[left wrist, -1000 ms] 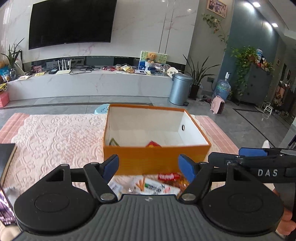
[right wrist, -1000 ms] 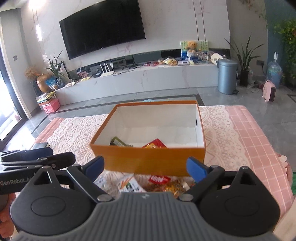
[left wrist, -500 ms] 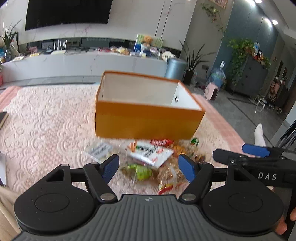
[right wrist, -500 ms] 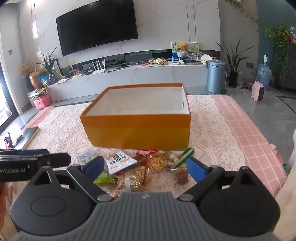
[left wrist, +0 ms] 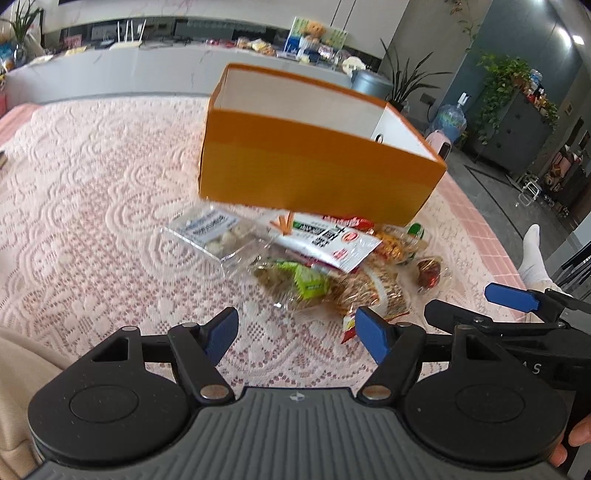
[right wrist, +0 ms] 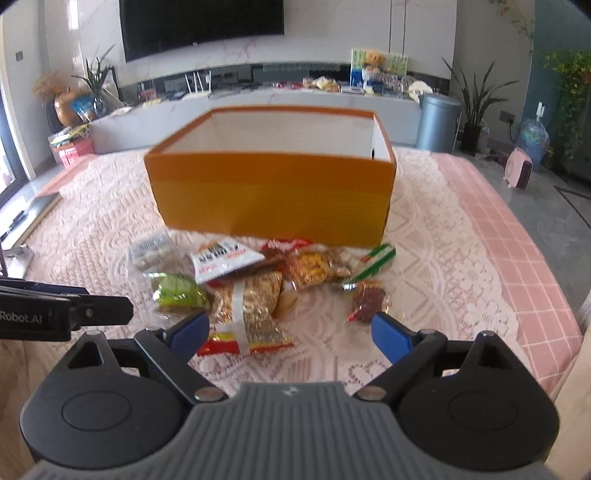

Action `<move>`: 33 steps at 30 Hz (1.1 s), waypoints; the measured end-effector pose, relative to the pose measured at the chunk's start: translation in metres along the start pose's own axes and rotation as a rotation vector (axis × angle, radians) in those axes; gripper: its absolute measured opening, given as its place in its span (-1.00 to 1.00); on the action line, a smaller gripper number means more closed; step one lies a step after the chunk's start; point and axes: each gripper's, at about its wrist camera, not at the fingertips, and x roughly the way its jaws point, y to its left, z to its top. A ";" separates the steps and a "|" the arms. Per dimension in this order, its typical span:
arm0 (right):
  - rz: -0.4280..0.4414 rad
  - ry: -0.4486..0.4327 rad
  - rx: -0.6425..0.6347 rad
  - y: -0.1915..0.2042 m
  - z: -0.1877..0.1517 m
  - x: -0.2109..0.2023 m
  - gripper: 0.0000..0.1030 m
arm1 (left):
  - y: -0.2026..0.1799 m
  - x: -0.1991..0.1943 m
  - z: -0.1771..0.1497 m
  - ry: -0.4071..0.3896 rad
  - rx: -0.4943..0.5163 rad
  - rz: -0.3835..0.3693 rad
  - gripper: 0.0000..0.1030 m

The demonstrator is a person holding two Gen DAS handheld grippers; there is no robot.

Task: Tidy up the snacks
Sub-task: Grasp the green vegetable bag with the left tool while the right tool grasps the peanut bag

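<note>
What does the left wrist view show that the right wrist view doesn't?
Only the left wrist view shows a white-socked foot past the table edge, and the right hand-held gripper from the side. Only the right wrist view shows the wall TV and a side view of the left hand-held gripper. Both show the orange box on the lace tablecloth with the snack pile in front of it, a grey bin behind, and open jaws holding nothing.
</note>
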 end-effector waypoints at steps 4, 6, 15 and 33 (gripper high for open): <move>-0.004 0.029 0.011 -0.003 -0.003 0.011 0.78 | 0.003 0.009 0.000 0.020 -0.014 -0.006 0.62; -0.001 0.042 0.019 -0.004 -0.004 0.016 0.76 | 0.004 0.014 0.001 0.024 -0.028 -0.016 0.58; 0.060 0.031 0.007 0.007 0.004 0.032 0.61 | 0.008 0.035 0.012 0.031 -0.101 -0.012 0.52; 0.138 0.107 0.068 0.015 0.005 0.076 0.18 | 0.021 0.071 0.013 0.082 -0.218 0.004 0.50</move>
